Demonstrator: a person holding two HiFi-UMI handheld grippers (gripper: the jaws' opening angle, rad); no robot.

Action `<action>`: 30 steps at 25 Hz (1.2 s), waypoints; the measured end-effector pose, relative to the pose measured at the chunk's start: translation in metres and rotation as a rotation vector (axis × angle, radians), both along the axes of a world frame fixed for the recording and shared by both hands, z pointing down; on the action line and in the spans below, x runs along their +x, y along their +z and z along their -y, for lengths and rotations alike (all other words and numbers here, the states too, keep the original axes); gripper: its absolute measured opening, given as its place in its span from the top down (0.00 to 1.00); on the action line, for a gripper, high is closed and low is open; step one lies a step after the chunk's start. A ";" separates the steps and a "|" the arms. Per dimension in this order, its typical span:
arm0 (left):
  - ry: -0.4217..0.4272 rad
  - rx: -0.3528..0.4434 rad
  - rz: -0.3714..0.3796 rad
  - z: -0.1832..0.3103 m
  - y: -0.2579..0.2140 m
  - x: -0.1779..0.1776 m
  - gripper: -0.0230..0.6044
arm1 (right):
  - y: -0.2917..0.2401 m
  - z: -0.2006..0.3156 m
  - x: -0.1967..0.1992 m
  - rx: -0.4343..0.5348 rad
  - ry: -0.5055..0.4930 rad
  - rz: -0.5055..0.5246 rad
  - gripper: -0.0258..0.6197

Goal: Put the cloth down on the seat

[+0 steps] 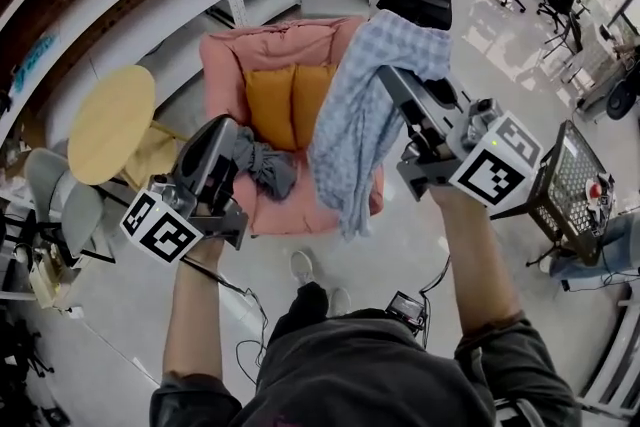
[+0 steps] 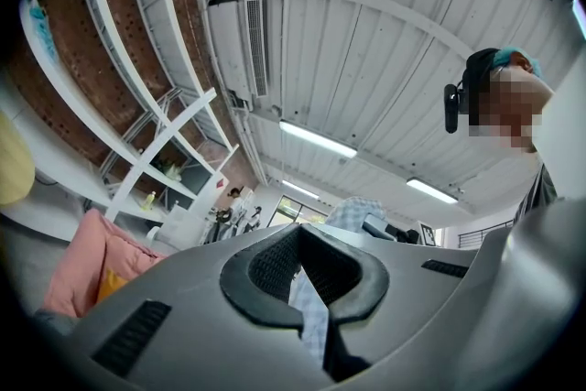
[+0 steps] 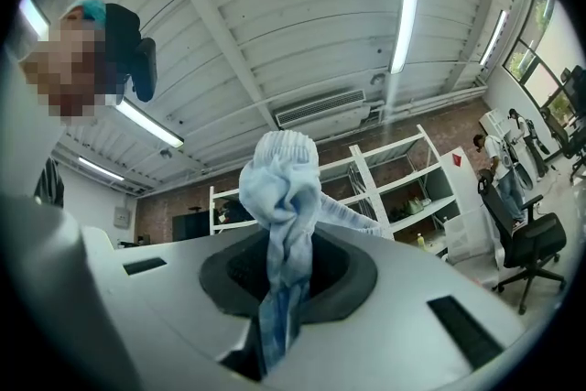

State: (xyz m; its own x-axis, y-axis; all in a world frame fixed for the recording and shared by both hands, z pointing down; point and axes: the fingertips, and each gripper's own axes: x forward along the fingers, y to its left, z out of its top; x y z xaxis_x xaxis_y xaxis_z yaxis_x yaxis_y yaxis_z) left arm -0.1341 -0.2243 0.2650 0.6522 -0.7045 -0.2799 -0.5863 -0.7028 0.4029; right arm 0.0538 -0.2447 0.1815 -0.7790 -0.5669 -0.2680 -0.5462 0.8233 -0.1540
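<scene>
Right gripper (image 3: 288, 277): jaws nearly together, clamped on a twisted bunch of the cloth (image 3: 282, 188), which is a blue-white check. In the head view the cloth drapes over this gripper and hangs in front of the pink armchair (image 1: 240, 55), partly covering the orange cushion (image 1: 285, 103) and not lying on the seat (image 1: 272, 211).

Left gripper (image 2: 311, 288): jaws pinched on a strip of pale fabric. A grey bunch (image 1: 265, 165) sits at its tip over the seat. Whether it is the same piece cannot be told.

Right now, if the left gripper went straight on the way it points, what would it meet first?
Probably the cloth draped over the right gripper; the left gripper itself pinches a fold of it. Depth is unclear.
</scene>
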 end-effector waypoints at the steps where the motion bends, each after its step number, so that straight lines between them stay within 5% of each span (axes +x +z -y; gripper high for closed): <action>1: 0.005 -0.001 0.001 0.012 0.001 -0.004 0.95 | 0.000 0.011 -0.004 -0.003 0.002 0.004 0.89; 10: 0.053 0.002 -0.011 0.121 0.001 -0.050 0.95 | -0.013 0.108 -0.046 0.018 0.037 -0.003 0.89; 18: 0.078 0.005 -0.013 0.172 -0.001 -0.062 0.95 | -0.033 0.165 -0.056 0.057 0.070 -0.017 0.89; 30: 0.064 -0.036 0.009 0.243 0.018 -0.053 0.95 | -0.028 0.309 -0.030 0.055 0.107 -0.121 0.89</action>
State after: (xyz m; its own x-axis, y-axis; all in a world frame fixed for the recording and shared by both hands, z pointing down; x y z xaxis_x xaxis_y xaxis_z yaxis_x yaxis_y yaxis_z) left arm -0.1868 -0.4674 0.2833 0.6987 -0.6709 -0.2486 -0.5444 -0.7240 0.4237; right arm 0.0236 -0.5539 0.1531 -0.7435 -0.6353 -0.2089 -0.6430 0.7649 -0.0381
